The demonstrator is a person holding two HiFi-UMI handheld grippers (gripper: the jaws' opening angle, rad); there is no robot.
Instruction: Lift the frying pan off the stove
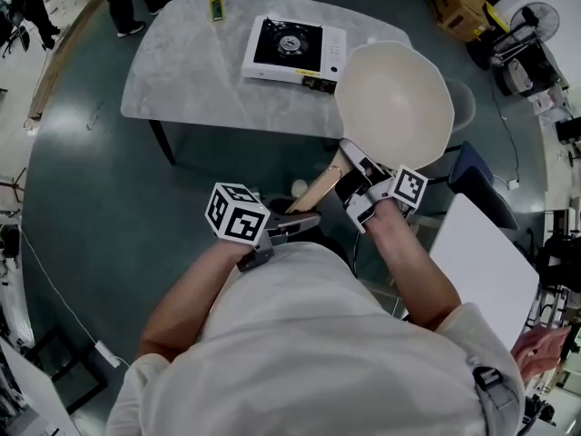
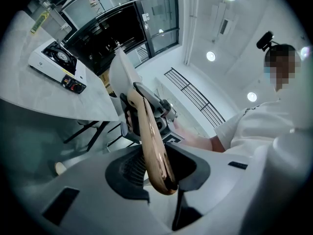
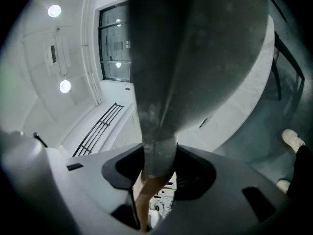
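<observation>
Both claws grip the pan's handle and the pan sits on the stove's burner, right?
Not quite. The left claw and the right claw do grip the handle, but the frying pan is not on the stove. The head view shows it held in the air to the stove's right, with the burner bare.

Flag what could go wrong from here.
The left tool grips only the glossy end of the handle, so it could slip off. The right tool would then carry the frying pan alone, and it may tilt. The pan seems to hang partly past the table edge, so a drop could reach the floor.
</observation>
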